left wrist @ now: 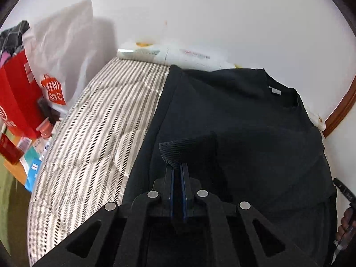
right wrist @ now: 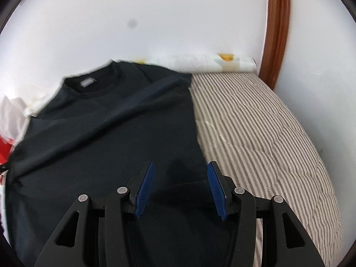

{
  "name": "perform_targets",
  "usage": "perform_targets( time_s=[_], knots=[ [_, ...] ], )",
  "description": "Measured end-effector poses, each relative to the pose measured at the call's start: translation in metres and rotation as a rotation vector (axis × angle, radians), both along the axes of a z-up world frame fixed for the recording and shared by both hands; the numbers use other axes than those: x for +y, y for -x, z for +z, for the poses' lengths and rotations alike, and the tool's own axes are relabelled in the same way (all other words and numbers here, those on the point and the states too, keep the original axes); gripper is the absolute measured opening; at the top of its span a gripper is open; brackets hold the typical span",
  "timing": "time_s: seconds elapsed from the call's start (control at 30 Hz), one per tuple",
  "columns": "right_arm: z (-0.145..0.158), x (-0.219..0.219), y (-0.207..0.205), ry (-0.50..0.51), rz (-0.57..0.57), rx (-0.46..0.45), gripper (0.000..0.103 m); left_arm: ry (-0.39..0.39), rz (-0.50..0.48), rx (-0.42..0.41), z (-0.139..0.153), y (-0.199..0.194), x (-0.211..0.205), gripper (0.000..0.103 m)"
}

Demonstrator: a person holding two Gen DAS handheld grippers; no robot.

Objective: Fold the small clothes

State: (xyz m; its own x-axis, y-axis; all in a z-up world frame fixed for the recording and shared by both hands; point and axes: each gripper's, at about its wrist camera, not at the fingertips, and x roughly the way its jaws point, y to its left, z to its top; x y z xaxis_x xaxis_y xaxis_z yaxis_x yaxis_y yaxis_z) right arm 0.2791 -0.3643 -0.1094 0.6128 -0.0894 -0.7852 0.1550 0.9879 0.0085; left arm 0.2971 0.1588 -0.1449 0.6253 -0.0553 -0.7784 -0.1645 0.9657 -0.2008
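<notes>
A black long-sleeved top [left wrist: 244, 122] lies flat on a striped bed cover [left wrist: 93, 138], collar toward the far wall. My left gripper [left wrist: 177, 166] is shut on the ribbed cuff [left wrist: 178, 150] of one sleeve, held over the body of the top. In the right wrist view the same top [right wrist: 106, 133] fills the left and middle, with a sleeve folded across its chest. My right gripper [right wrist: 180, 180] is open and empty, low over the top's right edge next to the striped cover [right wrist: 267, 138].
Red and white shopping bags [left wrist: 29, 89] and small boxes stand to the left of the bed. White packages [left wrist: 169, 54] lie along the far wall. A wooden frame [right wrist: 278, 29] rises at the bed's far right corner.
</notes>
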Motion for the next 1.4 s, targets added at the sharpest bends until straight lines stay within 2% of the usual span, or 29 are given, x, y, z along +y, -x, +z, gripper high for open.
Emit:
perform_targets(
  time_s=[0.1,0.27,0.33,0.37,0.4,0.5,0.63,0.77,0.97,1.1,1.23,1.4],
  knots=[
    [-0.021,-0.002,-0.013,0.027,-0.016,0.091,0.051,-0.017,0.008,-0.001,0.001,0.0,-0.002,0.009],
    [-0.009,-0.001,-0.004,0.03,-0.024,0.082,0.055,-0.037,0.009,0.004,0.003,0.004,-0.006,0.009],
    [-0.001,0.002,0.004,0.027,-0.004,0.065,0.061,-0.067,0.004,-0.001,0.006,0.008,-0.01,0.009],
    [0.004,0.004,0.008,0.026,0.005,0.056,0.071,-0.076,0.006,-0.004,0.008,0.011,-0.011,0.009],
    [0.01,0.007,0.012,0.032,0.011,0.042,0.076,-0.076,0.006,-0.011,0.011,0.015,-0.012,0.009],
    [0.028,0.014,0.029,0.042,0.018,-0.006,0.08,-0.058,0.006,-0.022,0.02,0.029,-0.013,0.009],
    [0.05,0.026,0.051,0.065,-0.01,0.003,0.081,-0.105,0.0,-0.05,0.036,0.055,-0.022,0.009],
    [0.07,0.034,0.076,0.077,-0.021,-0.029,0.081,-0.071,-0.016,-0.07,0.049,0.083,-0.028,0.009],
    [0.082,0.019,0.117,-0.061,-0.017,-0.109,0.081,-0.081,-0.008,-0.092,0.061,0.126,-0.04,0.009],
    [0.08,0.015,0.129,-0.005,-0.038,-0.075,0.081,-0.022,-0.026,-0.084,0.062,0.15,-0.041,0.009],
    [0.078,0.022,0.147,0.062,-0.024,-0.065,0.081,-0.042,-0.025,-0.074,0.059,0.169,-0.043,0.009],
    [0.076,0.033,0.166,0.07,-0.04,-0.053,0.081,-0.046,-0.039,-0.076,0.057,0.188,-0.047,0.013]
  ],
)
